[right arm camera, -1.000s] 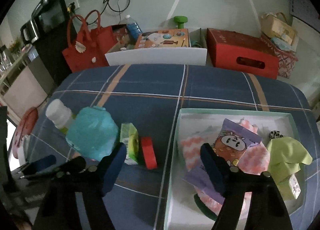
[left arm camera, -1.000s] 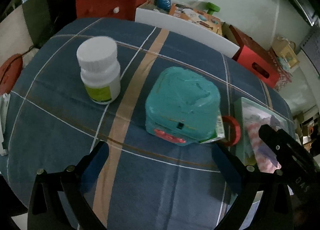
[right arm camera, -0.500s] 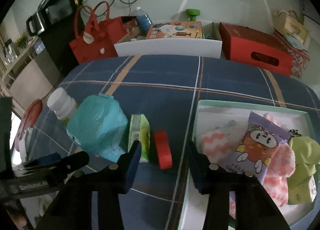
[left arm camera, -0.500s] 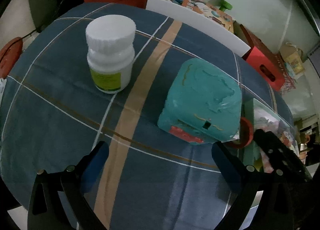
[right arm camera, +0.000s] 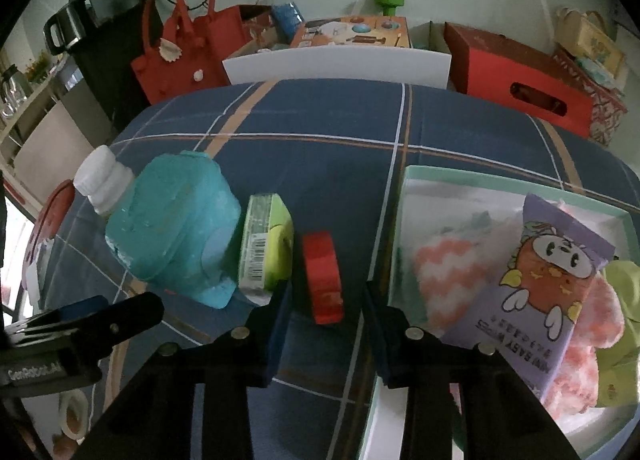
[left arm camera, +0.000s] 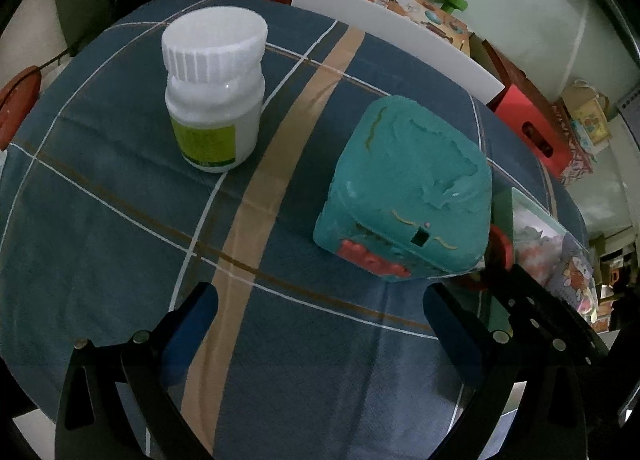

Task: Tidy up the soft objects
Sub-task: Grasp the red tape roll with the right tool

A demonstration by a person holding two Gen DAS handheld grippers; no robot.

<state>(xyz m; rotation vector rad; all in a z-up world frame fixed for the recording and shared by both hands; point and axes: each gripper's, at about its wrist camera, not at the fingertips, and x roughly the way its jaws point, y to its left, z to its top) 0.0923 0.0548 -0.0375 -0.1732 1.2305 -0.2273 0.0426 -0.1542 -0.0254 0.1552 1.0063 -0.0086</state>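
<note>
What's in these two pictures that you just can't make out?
- Left wrist view: most of the tray is cut off by the teal pouch and the right gripper.
- Right wrist view: the white bottle is half hidden behind the pouch, label unseen.
- Right wrist view: whether the fingers touch the red roll is unclear.

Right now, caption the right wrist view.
Right claw narrowing around red tape roll beside filled tray.
</note>
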